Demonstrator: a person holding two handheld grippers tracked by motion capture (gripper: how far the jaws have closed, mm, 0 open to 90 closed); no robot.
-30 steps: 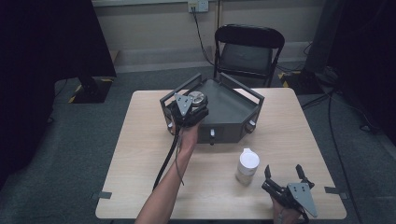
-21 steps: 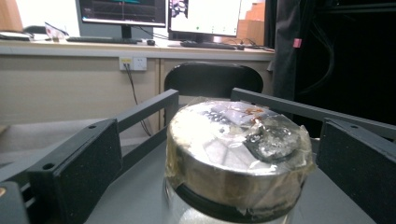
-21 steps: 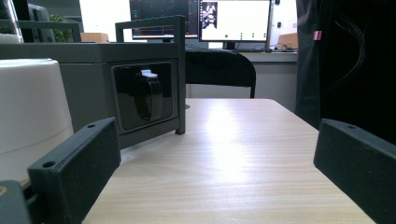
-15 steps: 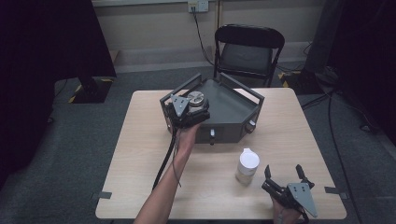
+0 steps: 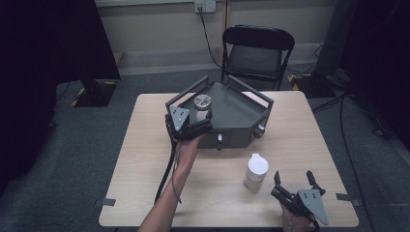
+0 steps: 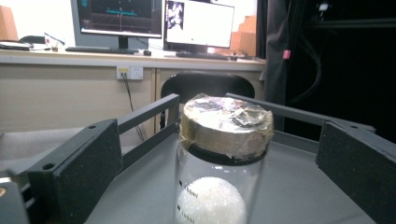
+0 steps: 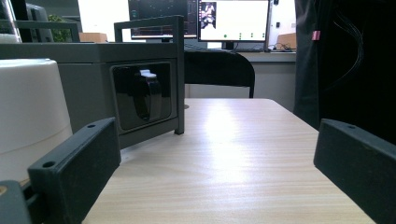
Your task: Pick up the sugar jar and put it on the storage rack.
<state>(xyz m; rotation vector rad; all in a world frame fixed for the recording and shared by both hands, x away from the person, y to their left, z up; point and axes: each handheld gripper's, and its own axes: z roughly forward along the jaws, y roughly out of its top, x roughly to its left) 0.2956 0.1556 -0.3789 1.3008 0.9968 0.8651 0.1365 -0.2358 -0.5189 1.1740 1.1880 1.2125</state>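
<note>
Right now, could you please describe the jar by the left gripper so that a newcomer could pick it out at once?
Find the dark tray at the table's far edge, before the chair. The jar stands upright on it, between the open left gripper's jaws. Unlike the opaque white bottle on the tabletop, it is clear glass, with a taped foil lid and a white ball inside.

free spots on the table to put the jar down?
Bare table left of the left forearm, and the strip right of the grey box. Crowded: near-right corner, where the white bottle stands beside the right gripper. The jar stands on the box.
</note>
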